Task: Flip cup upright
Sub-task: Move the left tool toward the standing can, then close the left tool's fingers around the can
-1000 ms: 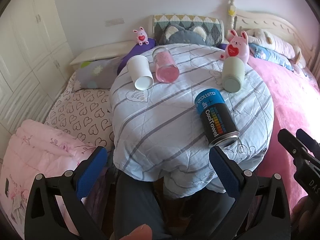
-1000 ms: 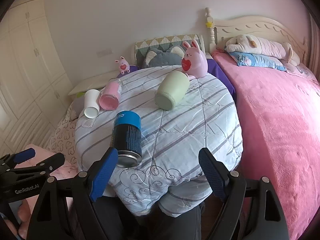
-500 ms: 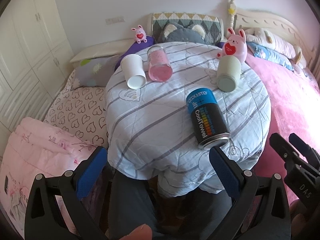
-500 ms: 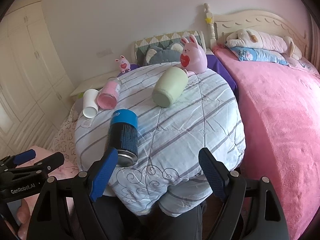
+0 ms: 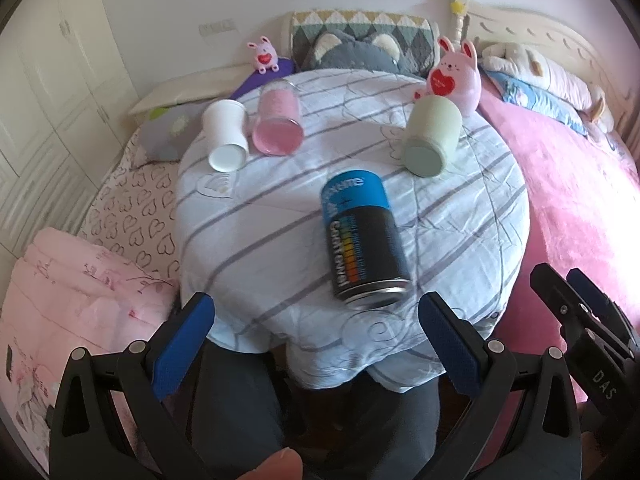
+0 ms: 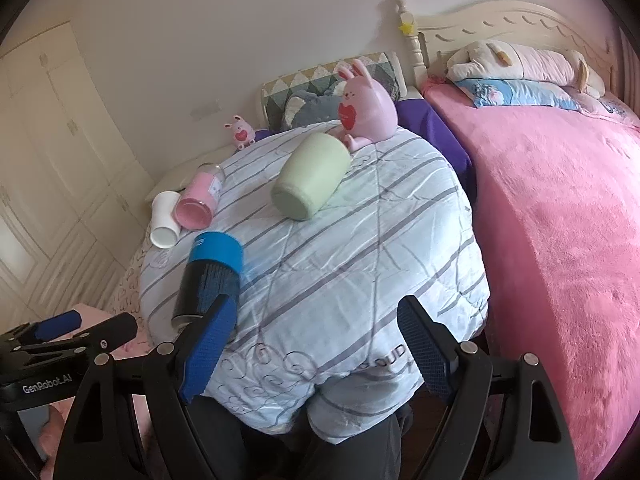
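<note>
Left tongs (image 5: 316,316): blue-padded fingers spread wide apart, gripping nothing, held low at the near edge of the bench. They also show at the lower left of the right wrist view (image 6: 68,326).
Right tongs (image 6: 316,320): fingers likewise wide apart and empty, held at the near edge of the bench; seen from the side at the right of the left wrist view (image 5: 576,300).
Bench (image 5: 260,216): round, draped with a pale blue cloth with grey stripes, standing between two beds.
White cup (image 5: 225,140): on its side at the far left of the bench, mouth toward the cameras, well beyond the left tongs.
Pink glass cup (image 5: 278,124): on its side just right of the white cup, the two close together or touching.
Blue-and-black can (image 5: 362,236): on its side near the front middle, blue end away, metal end toward the near edge. It lies ahead of the left tongs, toward their right finger; in the right wrist view (image 6: 210,276) it sits just beyond the left finger of the right tongs.
Green cup (image 5: 432,136): on its side at the far right, round end facing the cameras, well apart from both tongs.
Pink rabbit toy (image 5: 456,76): upright just behind the green cup.
Small pink rabbit (image 5: 264,54): beyond the bench, far left.
Pink bed (image 6: 560,208): to the right of the bench.
</note>
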A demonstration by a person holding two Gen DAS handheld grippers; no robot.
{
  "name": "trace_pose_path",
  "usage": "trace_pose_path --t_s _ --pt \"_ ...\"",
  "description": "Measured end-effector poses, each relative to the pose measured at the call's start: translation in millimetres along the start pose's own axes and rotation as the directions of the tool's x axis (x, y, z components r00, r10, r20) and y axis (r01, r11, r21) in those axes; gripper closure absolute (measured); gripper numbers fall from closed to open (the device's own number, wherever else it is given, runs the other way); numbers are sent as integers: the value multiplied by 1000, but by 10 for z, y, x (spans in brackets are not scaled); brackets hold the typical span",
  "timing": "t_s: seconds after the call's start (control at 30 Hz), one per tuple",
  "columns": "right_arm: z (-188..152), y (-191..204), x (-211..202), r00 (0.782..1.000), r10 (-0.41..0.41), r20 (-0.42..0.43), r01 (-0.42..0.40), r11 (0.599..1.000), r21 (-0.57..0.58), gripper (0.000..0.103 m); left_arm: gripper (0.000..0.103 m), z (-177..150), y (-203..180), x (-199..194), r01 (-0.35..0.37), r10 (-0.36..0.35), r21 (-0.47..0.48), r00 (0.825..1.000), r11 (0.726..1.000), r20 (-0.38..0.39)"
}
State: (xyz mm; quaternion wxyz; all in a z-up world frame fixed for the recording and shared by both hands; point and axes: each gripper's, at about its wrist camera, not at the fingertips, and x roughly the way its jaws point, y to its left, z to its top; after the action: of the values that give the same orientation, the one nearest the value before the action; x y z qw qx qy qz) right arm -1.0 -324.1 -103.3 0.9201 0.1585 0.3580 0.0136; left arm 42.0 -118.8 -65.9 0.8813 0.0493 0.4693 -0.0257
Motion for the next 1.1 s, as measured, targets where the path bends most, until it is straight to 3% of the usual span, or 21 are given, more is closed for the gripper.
trace_pose_path --t_s 0.6,1.1 --pt "88 -479 345 998 10 -70 -6 999 50 19 0 243 -311 570 6 -14 -61 992 998 -127" --pt "233 -519 722 992 0 -126 5 999 43 19 0 434 -175 1101 14 -52 -166 973 986 -226"
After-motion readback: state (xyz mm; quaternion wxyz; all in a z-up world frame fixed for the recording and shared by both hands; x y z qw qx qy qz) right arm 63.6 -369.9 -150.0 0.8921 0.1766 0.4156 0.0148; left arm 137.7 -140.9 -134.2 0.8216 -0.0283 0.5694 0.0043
